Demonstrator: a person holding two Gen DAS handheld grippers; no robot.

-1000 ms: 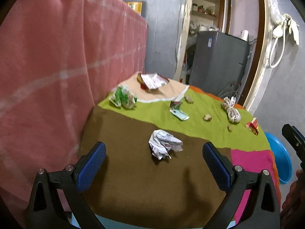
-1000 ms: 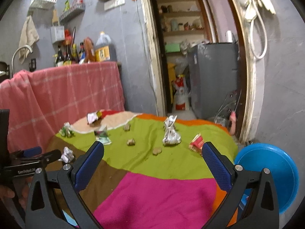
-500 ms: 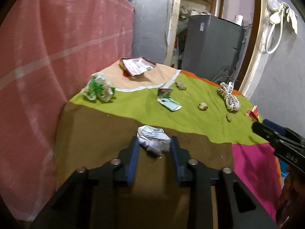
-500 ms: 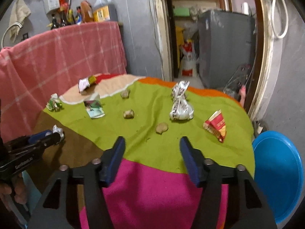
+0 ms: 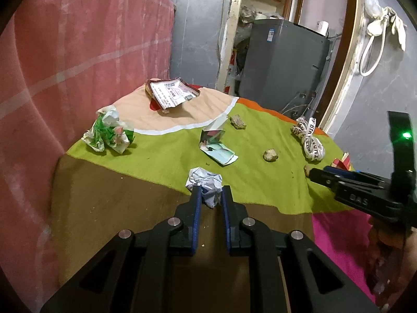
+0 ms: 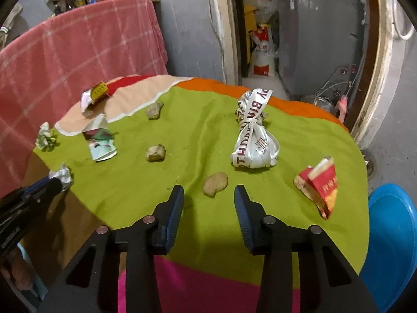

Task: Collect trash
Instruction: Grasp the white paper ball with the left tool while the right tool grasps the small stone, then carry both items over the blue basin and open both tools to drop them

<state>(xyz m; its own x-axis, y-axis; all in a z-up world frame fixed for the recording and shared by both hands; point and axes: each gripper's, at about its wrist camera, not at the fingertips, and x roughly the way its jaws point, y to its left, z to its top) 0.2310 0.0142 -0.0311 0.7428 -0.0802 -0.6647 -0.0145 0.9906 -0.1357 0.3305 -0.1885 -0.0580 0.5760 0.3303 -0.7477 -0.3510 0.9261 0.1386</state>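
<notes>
— Crumpled paper ball at near left, on the brown patch of the patchwork tablecloth, right at the seam with the green. Left gripper narrow, jaws closing, both blue pads touching the ball's near half. Firm enough to lift?

— Probably, but a shallow hold: only the tips on it, most of the wad beyond them. Best to finish the squeeze before raising, then lift straight up so as not to drag the cloth. Worth watching for the paper springing out sideways.

— And further right?

— Past a flattened carton scrap and a pale stone-like lump, both untouched, to the right gripper over the green patch. Jaws partway in and closing, nothing between them yet. Brown lump just beyond the tips, roughly centred on the gap.

— Advice there?

— Hold off closing. Push forward and down first until the pads flank the lump; otherwise a pinch of empty air or of cloth. Low, flat thing, so pads nearly touching the fabric.

— Destination?

— Likely the blue basin at far right, below the table edge; a guess only. White printed ribbon bundle and red packet near the way there, easily cleared if carried high.
</notes>
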